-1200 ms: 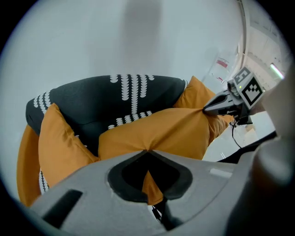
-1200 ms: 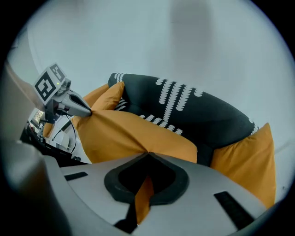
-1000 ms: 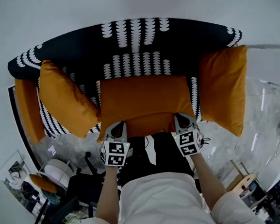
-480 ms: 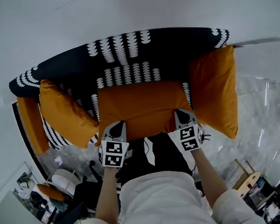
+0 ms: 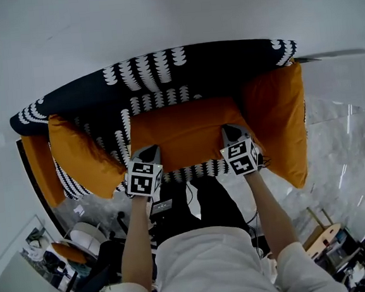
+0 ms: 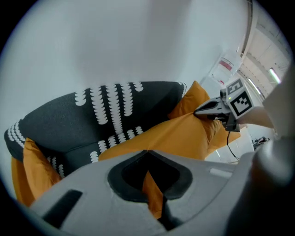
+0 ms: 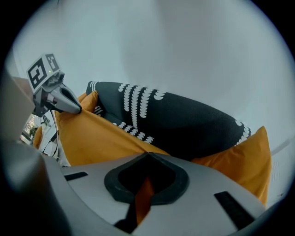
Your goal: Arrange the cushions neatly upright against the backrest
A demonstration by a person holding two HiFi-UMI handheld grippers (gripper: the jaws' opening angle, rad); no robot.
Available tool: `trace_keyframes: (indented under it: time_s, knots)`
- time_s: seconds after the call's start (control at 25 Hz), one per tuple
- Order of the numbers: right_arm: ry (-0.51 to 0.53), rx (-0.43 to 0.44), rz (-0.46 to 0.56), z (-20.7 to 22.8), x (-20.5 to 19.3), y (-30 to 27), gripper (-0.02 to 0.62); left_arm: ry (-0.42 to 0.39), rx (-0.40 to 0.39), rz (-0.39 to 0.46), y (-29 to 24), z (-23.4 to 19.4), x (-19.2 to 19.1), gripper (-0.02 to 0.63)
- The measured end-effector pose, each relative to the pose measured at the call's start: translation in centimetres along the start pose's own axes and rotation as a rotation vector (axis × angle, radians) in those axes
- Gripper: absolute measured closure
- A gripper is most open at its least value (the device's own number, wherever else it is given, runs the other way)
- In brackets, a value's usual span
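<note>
Head view: we see a black sofa (image 5: 101,92) with white marks, and three orange cushions on it. The middle cushion (image 5: 187,132) lies across the sofa's middle, with its far edge at the backrest (image 5: 163,71) and its near edge just short of the seat's front edge (image 5: 194,171). We cannot tell whether it stands upright.

The left tongs (image 5: 150,150) hold its near left corner and the right tongs (image 5: 227,130) its near right corner. In the left gripper view we see the tongs closed on a fold of the orange fabric, which is pinched between the two tips. In the right gripper view we see the same: closed on the cushion's fabric. Both point steeply down toward the backrest.

The left cushion (image 5: 79,159) leans tilted at the sofa's left end, with its lower corner near the middle cushion. The right cushion (image 5: 279,121) stands at the sofa's right end, touching the middle cushion's right edge and reaching past the seat's front edge. Another orange piece (image 5: 39,167) shows outside the sofa's left end.
</note>
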State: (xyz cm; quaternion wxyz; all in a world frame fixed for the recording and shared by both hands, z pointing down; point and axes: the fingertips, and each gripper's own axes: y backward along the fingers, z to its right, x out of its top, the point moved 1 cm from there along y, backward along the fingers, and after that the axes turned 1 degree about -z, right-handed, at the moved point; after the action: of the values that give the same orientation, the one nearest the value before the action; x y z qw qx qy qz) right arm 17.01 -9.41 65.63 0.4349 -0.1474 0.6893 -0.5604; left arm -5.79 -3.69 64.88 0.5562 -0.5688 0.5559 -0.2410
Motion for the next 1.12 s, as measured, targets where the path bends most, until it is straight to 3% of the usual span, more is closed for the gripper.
trace_keyframes:
  time_s: [0.2,0.4,0.6,0.76,0.88,1.12]
  knots:
    - [0.084,-0.051,0.048,2.1,4.1,-1.7,0.583,-0.058,0.083,0.004,-1.7,-3.0,3.8,0.592]
    - [0.134,-0.127,0.199,3.7,9.8,-0.6,0.583,-0.151,0.146,-0.010,-3.5,-6.5,6.9,0.592]
    - [0.084,0.023,0.301,0.8,11.8,2.0,0.583,-0.229,0.204,0.014,-4.5,-8.9,10.2,0.591]
    - [0.080,0.133,0.242,-2.6,10.5,0.5,0.583,-0.287,0.266,0.078,-4.9,-10.4,13.4,0.591]
    - [0.059,0.111,0.174,-2.7,10.2,-2.2,0.583,-0.294,0.311,0.141,-4.0,-11.4,15.9,0.591]
    - [0.124,0.059,0.138,-1.3,11.9,-4.6,0.583,-0.249,0.290,0.256,-0.5,-10.9,18.0,0.591]
